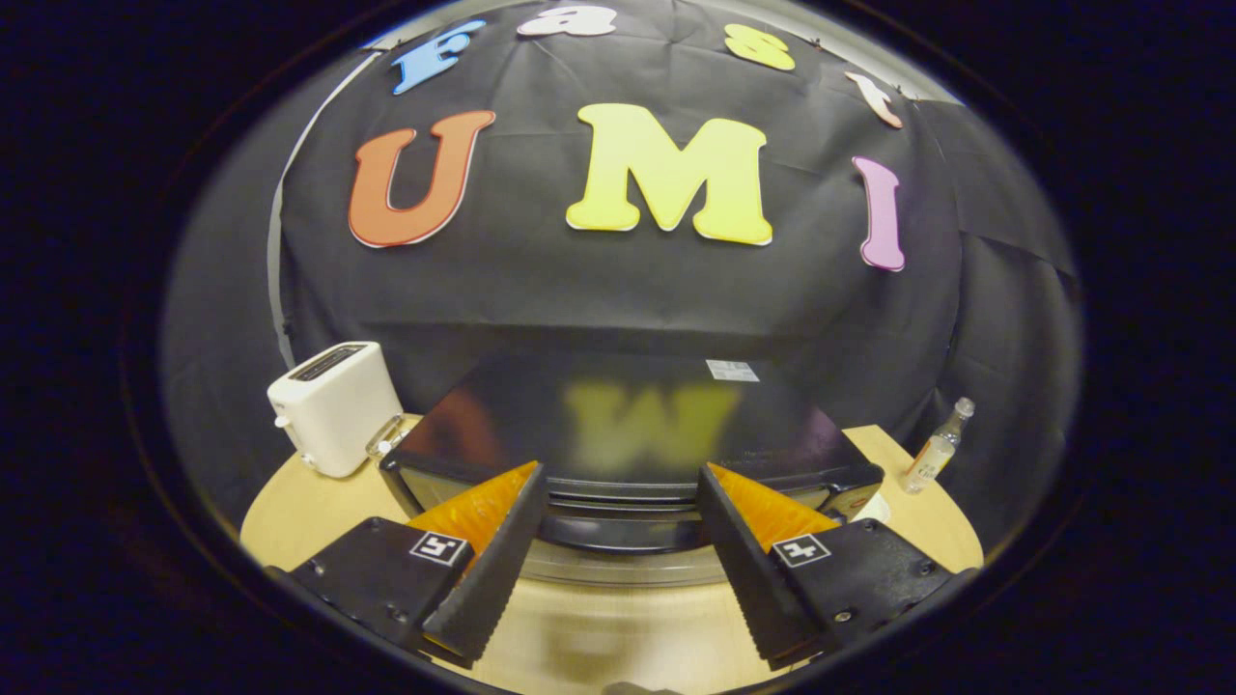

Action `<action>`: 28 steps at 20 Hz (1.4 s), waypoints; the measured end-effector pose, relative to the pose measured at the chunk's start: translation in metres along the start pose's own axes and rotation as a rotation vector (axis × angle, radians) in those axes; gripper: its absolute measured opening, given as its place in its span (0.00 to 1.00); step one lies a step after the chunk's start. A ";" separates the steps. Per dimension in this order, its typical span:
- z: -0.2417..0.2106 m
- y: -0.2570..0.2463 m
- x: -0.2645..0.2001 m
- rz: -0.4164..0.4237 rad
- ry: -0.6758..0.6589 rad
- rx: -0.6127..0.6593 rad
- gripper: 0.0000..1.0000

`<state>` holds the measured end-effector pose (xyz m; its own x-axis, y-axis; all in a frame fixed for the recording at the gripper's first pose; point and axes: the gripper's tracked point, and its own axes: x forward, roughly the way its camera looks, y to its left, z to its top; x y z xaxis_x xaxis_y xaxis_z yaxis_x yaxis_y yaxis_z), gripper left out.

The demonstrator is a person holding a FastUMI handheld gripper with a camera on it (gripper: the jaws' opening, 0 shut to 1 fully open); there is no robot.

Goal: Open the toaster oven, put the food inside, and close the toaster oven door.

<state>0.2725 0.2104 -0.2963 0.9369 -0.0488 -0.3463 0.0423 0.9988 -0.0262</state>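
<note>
A black toaster oven (pixel 628 425) stands on the light wooden table (pixel 618 627), seen from above and in front, its glossy top mirroring the wall behind. Its door handle (pixel 623 526) runs across the front, just ahead of my fingers and spanning the gap between them. My gripper (pixel 623 478) is open, with one fingertip at each end of the handle's middle stretch and nothing pressed between them. Whether the door is ajar I cannot tell. The door's lower edge (pixel 618 569) curves beneath the handle.
A white pop-up toaster (pixel 333 405) sits at the oven's left, with a small clear object (pixel 384 439) between the two. A small clear bottle (pixel 935 449) stands at the oven's right. Black cloth wall closes the back.
</note>
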 end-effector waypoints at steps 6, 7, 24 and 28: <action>-0.023 0.001 -0.035 -0.001 0.038 0.027 0.99; -0.029 0.001 -0.042 0.001 0.043 0.035 0.99; -0.174 -0.002 -0.105 0.017 0.210 0.044 0.99; -0.204 -0.001 -0.102 0.015 0.293 0.067 0.99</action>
<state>0.1059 0.2125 -0.4526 0.7977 -0.0248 -0.6026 0.0609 0.9974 0.0396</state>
